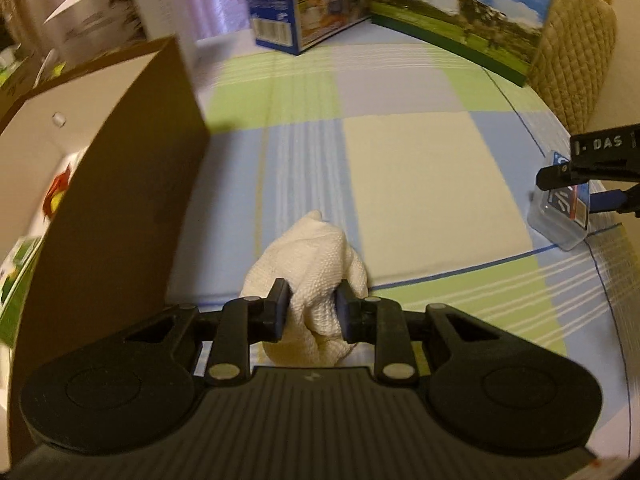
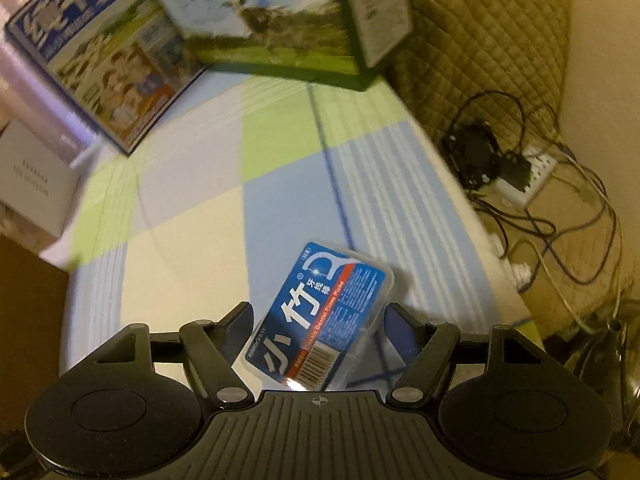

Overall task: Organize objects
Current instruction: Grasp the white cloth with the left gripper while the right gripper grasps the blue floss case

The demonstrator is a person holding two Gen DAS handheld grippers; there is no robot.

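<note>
White cloth (image 1: 316, 264): coarse woven weave, matt. Floss-pick case (image 2: 320, 316): clear glossy plastic, printed label. Box (image 1: 120, 184): plain brown cardboard. Table cover (image 1: 420, 184): smooth checked fabric.

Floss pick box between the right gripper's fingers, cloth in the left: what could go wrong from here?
1. The floss pick box lies skewed between the open right gripper; closing may twist it or squeeze it out.
2. The left gripper pinches only a fold of the white cloth, which may slip or snag the cardboard box.
</note>
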